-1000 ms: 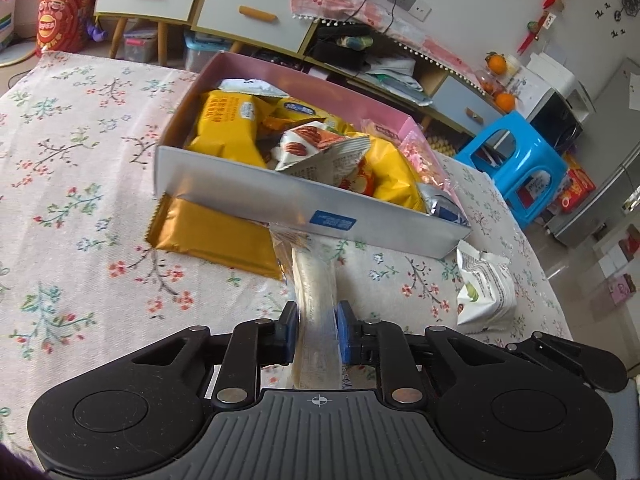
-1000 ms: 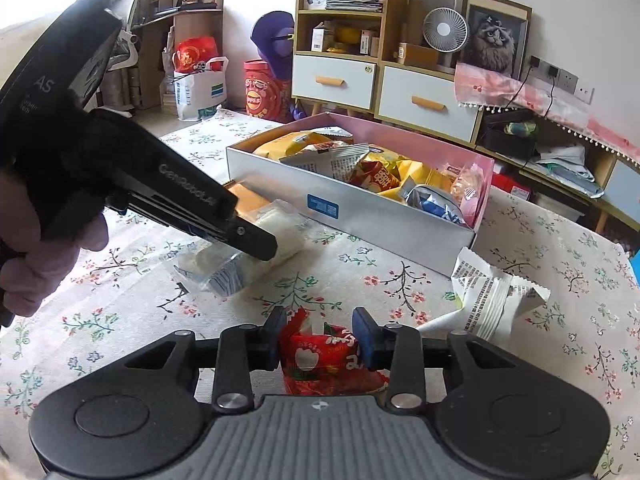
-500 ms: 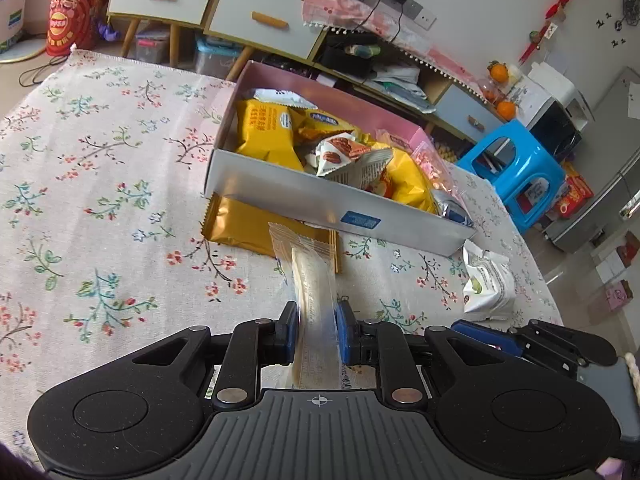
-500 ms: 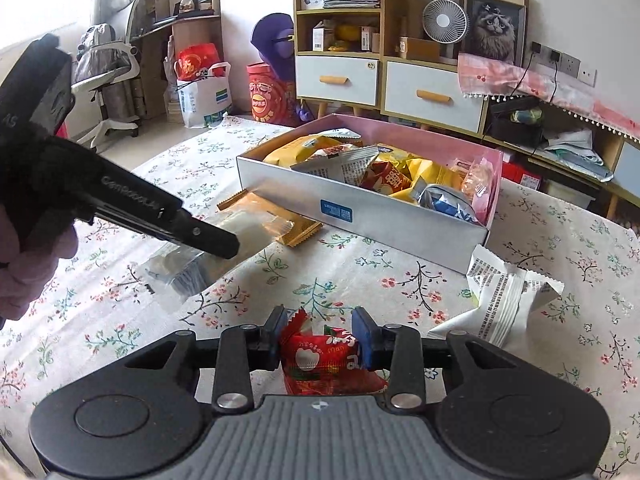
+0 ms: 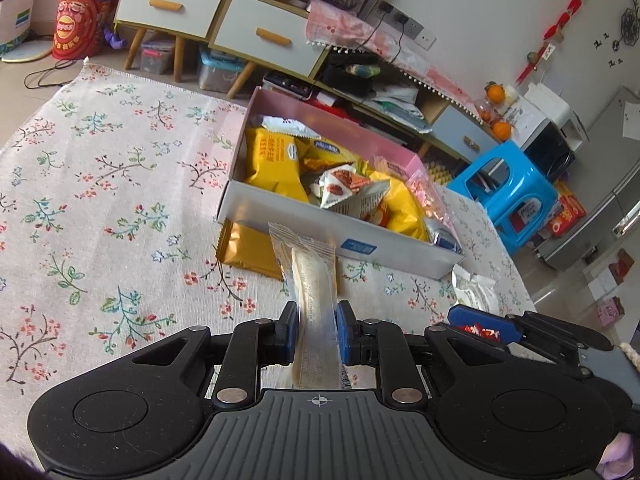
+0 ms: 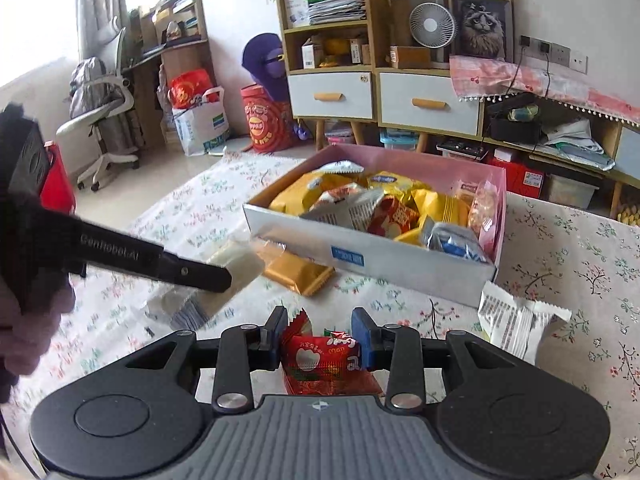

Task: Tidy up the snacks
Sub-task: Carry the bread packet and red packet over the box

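Note:
My left gripper (image 5: 317,330) is shut on a long clear-wrapped pale snack bar (image 5: 308,276), held above the floral tablecloth in front of the snack box (image 5: 340,236). The right wrist view shows that same bar (image 6: 240,266) sticking out past the left gripper's black fingers (image 6: 188,272). My right gripper (image 6: 320,338) is shut on a red snack packet (image 6: 326,366), lifted off the table before the box (image 6: 372,256). The pink-walled box holds several yellow, white and red packets.
A gold packet (image 5: 248,246) lies on the cloth against the box's front wall, also the gold packet (image 6: 298,272) in the right view. A white packet (image 6: 516,320) lies right of the box. Cabinets and a blue stool (image 5: 504,192) stand beyond the table.
Both grippers have risen and drawn back from the box, each keeping its snack. The box looks smaller and farther in both views, and the right gripper has rolled slightly.

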`<action>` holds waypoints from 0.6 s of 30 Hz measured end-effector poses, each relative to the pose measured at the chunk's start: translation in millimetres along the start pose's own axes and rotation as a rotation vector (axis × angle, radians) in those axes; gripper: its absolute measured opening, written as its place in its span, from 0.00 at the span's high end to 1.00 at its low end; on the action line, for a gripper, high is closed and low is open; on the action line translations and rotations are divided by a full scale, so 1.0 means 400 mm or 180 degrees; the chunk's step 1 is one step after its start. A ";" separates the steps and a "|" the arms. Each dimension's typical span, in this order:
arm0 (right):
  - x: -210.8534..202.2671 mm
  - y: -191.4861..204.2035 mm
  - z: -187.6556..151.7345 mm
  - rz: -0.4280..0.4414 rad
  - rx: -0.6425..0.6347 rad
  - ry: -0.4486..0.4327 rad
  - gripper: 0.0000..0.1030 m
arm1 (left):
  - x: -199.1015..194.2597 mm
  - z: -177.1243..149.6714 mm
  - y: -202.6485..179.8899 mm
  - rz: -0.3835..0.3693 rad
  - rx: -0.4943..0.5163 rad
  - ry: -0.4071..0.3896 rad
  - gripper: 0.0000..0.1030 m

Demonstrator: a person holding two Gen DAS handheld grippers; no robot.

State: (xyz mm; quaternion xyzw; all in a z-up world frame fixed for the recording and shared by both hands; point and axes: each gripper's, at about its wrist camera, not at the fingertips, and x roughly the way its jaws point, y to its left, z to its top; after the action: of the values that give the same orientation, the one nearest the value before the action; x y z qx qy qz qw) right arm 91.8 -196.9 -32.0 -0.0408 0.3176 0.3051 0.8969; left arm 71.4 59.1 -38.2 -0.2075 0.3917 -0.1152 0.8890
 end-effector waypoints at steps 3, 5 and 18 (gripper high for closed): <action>-0.004 -0.009 0.024 -0.0011 0.0121 -0.0039 0.78 | -0.004 0.013 -0.001 -0.0008 -0.0024 -0.0035 0.84; -0.009 -0.017 0.043 -0.0027 0.0196 -0.0085 0.78 | -0.007 0.026 -0.004 -0.0010 -0.0035 -0.0065 0.84; 0.044 -0.141 0.192 -0.0229 0.1069 -0.0341 0.77 | 0.056 0.170 -0.056 0.0085 0.0095 -0.0290 0.84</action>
State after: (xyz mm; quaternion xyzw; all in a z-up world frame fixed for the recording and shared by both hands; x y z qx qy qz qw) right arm 176.7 -212.8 11.6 0.1145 0.3141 0.2172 0.9171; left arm 135.9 49.8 -1.2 -0.1940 0.3517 -0.0996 0.9103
